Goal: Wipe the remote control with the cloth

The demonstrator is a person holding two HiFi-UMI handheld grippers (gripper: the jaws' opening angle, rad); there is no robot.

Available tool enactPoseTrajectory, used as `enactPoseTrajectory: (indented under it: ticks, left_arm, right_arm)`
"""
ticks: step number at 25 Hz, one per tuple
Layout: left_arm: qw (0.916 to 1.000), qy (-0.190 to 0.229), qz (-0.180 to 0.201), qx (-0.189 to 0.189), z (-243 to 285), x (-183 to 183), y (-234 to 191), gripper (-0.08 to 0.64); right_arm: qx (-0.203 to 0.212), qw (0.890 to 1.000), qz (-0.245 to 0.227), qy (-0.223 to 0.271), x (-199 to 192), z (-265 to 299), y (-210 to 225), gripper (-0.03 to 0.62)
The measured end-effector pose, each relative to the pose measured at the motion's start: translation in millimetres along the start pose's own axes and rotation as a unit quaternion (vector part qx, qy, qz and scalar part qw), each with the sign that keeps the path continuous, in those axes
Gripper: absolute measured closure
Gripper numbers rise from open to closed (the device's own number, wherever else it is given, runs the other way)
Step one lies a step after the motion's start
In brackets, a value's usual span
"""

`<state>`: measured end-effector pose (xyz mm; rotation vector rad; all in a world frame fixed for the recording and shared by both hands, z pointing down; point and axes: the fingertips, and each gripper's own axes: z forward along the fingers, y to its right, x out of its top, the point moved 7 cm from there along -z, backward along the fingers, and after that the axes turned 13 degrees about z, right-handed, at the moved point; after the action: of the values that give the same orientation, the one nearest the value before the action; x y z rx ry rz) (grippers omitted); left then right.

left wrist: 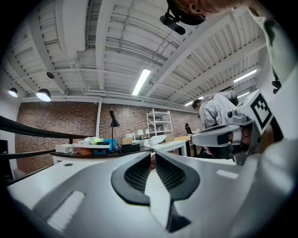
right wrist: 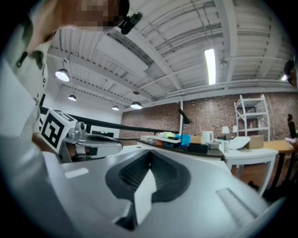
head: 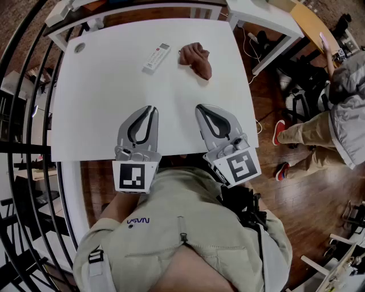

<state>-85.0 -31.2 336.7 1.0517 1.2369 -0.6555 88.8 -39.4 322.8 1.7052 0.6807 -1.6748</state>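
A white remote control [head: 155, 58] lies on the white table [head: 97, 108] toward its far side. Just right of it sits a crumpled brown cloth [head: 195, 59]. Both grippers rest side by side near the table's front edge, well short of the two objects. My left gripper [head: 152, 108] [left wrist: 152, 157] is shut with nothing between its jaws. My right gripper [head: 201, 107] [right wrist: 150, 155] is shut too and holds nothing. Neither gripper view shows the remote or the cloth clearly; each points level across the tabletop.
A round cable hole [head: 79, 48] marks the table's far left corner. Another white table [head: 268, 17] stands beyond at the right. A person [head: 342, 108] stands on the wooden floor to the right. A black railing [head: 23, 114] runs along the left.
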Motion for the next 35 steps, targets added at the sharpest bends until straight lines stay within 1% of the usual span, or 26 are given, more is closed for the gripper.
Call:
enactPoseTrajectory:
  ticks: [4, 7, 9, 10, 11, 12, 14, 16, 17, 20, 24, 26, 28, 30, 31, 33, 34, 35]
  left_arm:
    - [0.9999, -0.003, 0.010, -0.006, 10, -1, -8, 0.491]
    - [0.9987, -0.008, 0.044, -0.023, 27, -6, -20, 0.457]
    - [0.9970, -0.018, 0.067, -0.034, 47, -10, -32, 0.424]
    - [0.9964, -0.026, 0.072, -0.036, 58, -13, -40, 0.394]
    - [0.9960, -0.037, 0.071, -0.038, 71, -16, -48, 0.374]
    - [0.9956, -0.051, 0.068, -0.039, 86, -19, -57, 0.333]
    - [0.9938, -0.080, 0.061, -0.048, 115, -31, -73, 0.272]
    - [0.9909, -0.105, 0.060, -0.058, 135, -42, -82, 0.252]
    - [0.9889, -0.120, 0.059, -0.065, 144, -49, -84, 0.232]
    - [0.9813, -0.162, 0.043, -0.093, 171, -74, -88, 0.194]
    - [0.9676, -0.222, 0.002, -0.121, 199, -104, -91, 0.144]
    - [0.9615, -0.246, -0.012, -0.123, 208, -112, -94, 0.140]
    - [0.9555, -0.269, -0.013, -0.121, 213, -116, -97, 0.140]
    - [0.9456, -0.297, -0.003, -0.131, 218, -121, -95, 0.140]
    - [0.9383, -0.316, -0.002, -0.141, 221, -124, -94, 0.141]
    - [0.9228, -0.350, -0.019, -0.160, 225, -128, -95, 0.141]
    - [0.9191, -0.357, -0.029, -0.164, 227, -128, -97, 0.141]
    - [0.9187, -0.358, -0.033, -0.163, 229, -128, -99, 0.150]
  right_arm:
    - [-0.009, 1.000, -0.015, 0.009, 6, 5, 8, 0.588]
    - [-0.012, 0.999, -0.044, 0.015, 16, 15, 21, 0.583]
    - [-0.012, 0.997, -0.070, 0.018, 27, 25, 33, 0.554]
    - [-0.012, 0.996, -0.083, 0.016, 33, 31, 40, 0.529]
    - [-0.010, 0.995, -0.095, 0.012, 39, 39, 47, 0.523]
    - [-0.008, 0.994, -0.106, 0.005, 45, 49, 56, 0.508]
    - [-0.006, 0.992, -0.125, -0.016, 50, 73, 74, 0.456]
    - [-0.007, 0.991, -0.129, -0.040, 47, 95, 91, 0.434]
    - [-0.012, 0.990, -0.126, -0.055, 42, 104, 99, 0.411]
    - [-0.030, 0.989, -0.100, -0.100, 22, 128, 125, 0.374]
    - [-0.054, 0.986, -0.049, -0.152, 0, 150, 158, 0.339]
    - [-0.058, 0.984, -0.025, -0.168, -7, 156, 169, 0.333]
    - [-0.060, 0.982, -0.009, -0.176, -13, 161, 175, 0.333]
    - [-0.061, 0.981, -0.001, -0.182, -19, 164, 179, 0.333]
    - [-0.061, 0.981, 0.003, -0.185, -23, 166, 180, 0.333]
    - [-0.060, 0.980, 0.011, -0.191, -30, 168, 183, 0.333]
    - [-0.059, 0.979, 0.015, -0.194, -32, 170, 184, 0.333]
    - [-0.058, 0.979, 0.017, -0.197, -34, 170, 186, 0.333]
